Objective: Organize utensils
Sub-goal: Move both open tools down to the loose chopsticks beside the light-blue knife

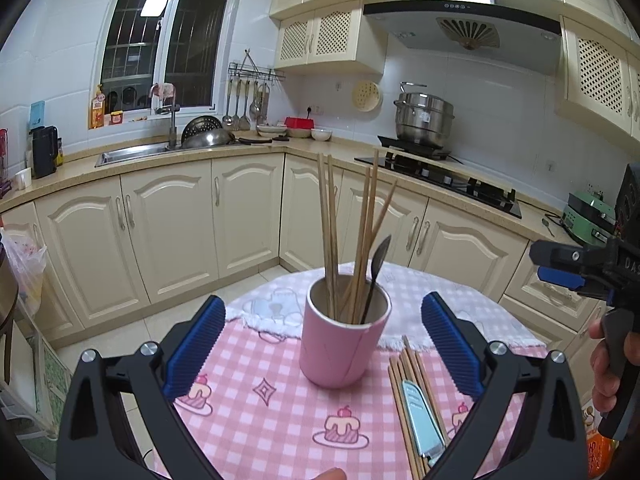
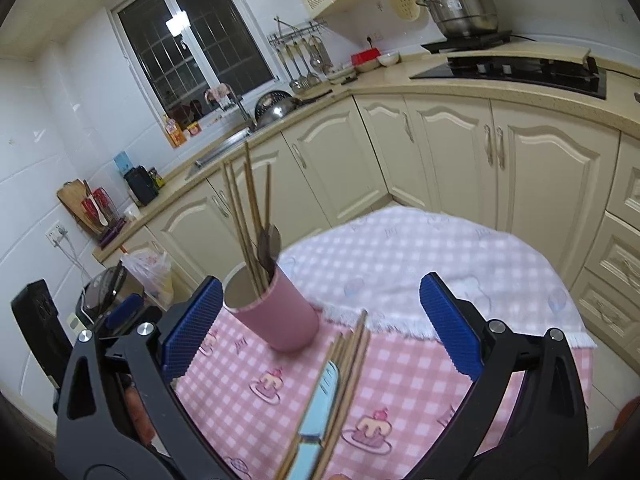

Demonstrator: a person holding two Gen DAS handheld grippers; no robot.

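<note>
A pink cup [image 1: 340, 344] stands upright on the round table [image 1: 256, 420], holding several wooden chopsticks [image 1: 362, 232] and a dark spoon [image 1: 378, 264]. My left gripper [image 1: 323, 344] is open, its blue pads either side of the cup without touching. To the cup's right lie several loose chopsticks [image 1: 402, 384] and a light-blue knife [image 1: 420, 416]. The right wrist view shows the cup [image 2: 280, 312], and my right gripper [image 2: 320, 328] open and empty above the loose chopsticks [image 2: 352, 356] and the knife [image 2: 320, 404]. The right gripper [image 1: 560, 270] also shows at the right edge of the left wrist view, in a hand.
The table wears a pink checked cloth with cake pictures [image 1: 340, 428] and a white cloth [image 2: 420, 256] at its far side. Cream cabinets [image 1: 168, 224], a sink [image 1: 132, 154], a gas hob [image 1: 452, 178] and a steel pot [image 1: 424, 116] line the walls behind. A plastic bag [image 1: 28, 264] hangs at the left.
</note>
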